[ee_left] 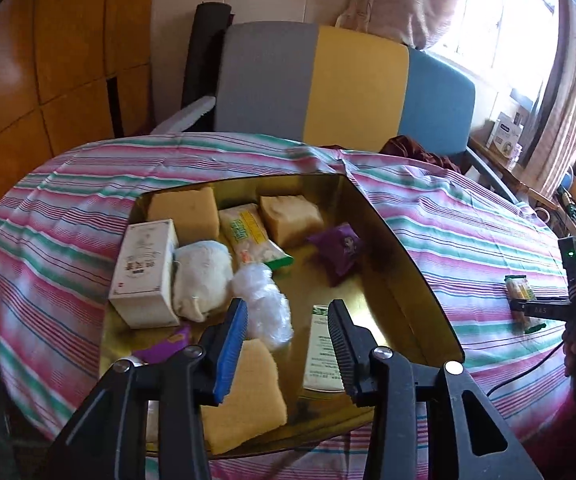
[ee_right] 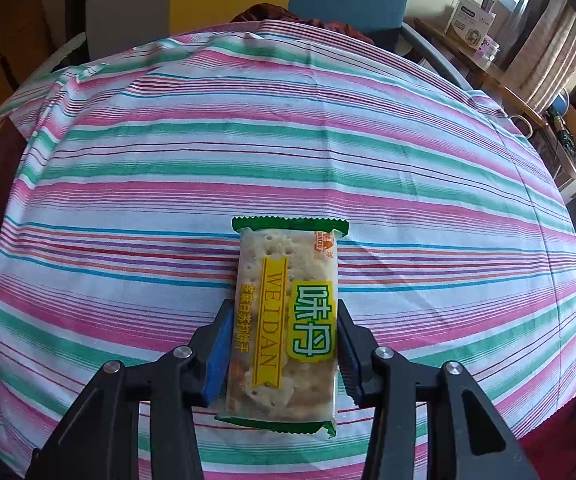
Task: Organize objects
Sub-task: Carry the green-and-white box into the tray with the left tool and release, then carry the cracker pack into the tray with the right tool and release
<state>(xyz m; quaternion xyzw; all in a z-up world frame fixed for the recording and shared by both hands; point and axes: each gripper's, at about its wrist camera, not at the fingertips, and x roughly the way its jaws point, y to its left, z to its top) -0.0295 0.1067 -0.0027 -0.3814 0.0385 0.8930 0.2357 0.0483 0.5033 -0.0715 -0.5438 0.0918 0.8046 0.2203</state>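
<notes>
Left wrist view first: the left gripper [ee_left: 288, 320] hangs over the gold tray [ee_left: 404, 248] with its jaws apart and nothing between them. Below it lie a yellow sponge [ee_left: 243, 392], a wad of clear plastic [ee_left: 265, 304] and a printed card [ee_left: 322, 352]. Farther in sit a white box [ee_left: 145, 268], a white cloth bundle [ee_left: 201, 276], a cracker packet already in the tray [ee_left: 249, 236] and a purple pouch [ee_left: 338, 248]. No earlier picture is given, so I judge this hand free, not carrying.

Off to the right on the striped tablecloth [ee_left: 448, 216], well apart from the tray, the right gripper [ee_left: 528, 308] shows from the side at a second cracker packet [ee_left: 522, 296].

Right wrist view settles it: the right gripper [ee_right: 283, 344] is clenched on that cracker packet [ee_right: 283, 320], one pad on each long edge, low on its near half. The packet lies flat on the tablecloth [ee_right: 288, 140], its long axis running straight away from the hand, along the fingers.

The move ahead, as I read it, is a carry to the left into the tray. The right hand has the packet; the left is nearer the tray but has no part in this. The tray's near right wall stands between, so the packet must be lifted over it.
</notes>
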